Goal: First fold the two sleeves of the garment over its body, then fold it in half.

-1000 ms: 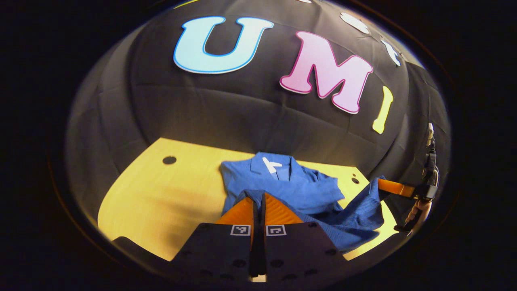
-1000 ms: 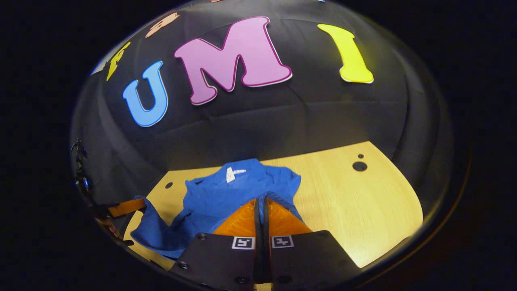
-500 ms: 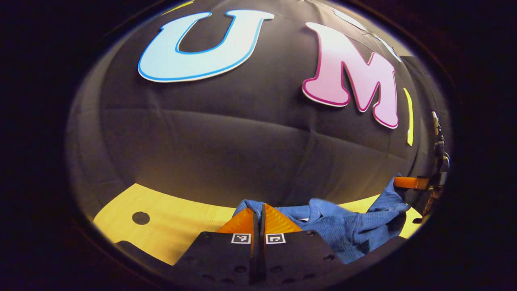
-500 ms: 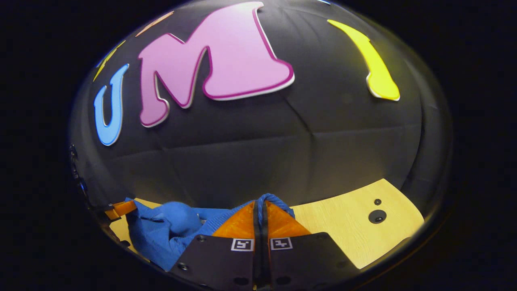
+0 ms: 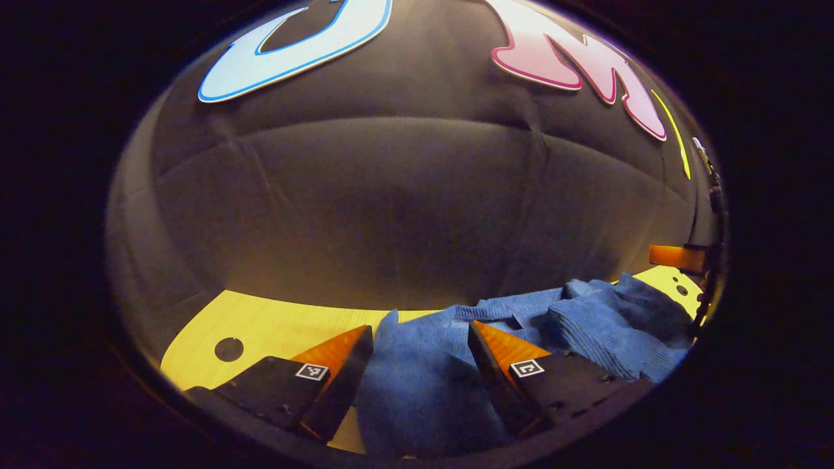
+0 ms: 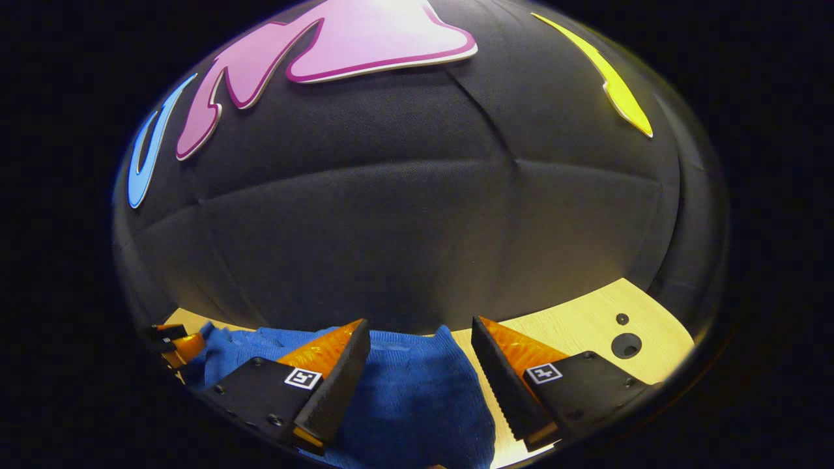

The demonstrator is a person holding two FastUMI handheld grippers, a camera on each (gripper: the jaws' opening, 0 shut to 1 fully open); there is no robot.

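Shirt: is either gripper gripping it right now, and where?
Neither. The left gripper and right gripper are both open, with the shirt lying loose on the table between their fingers.

A pale wooden table point(image 5: 273, 322) with a light grain runs up to a wall of black cloth point(image 5: 404, 208). Small dark round holes point(image 6: 627, 344) are set into the tabletop near its far corners.

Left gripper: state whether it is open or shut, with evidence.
Open. The left gripper's orange fingers stand wide apart, with the blue garment lying loose between them.
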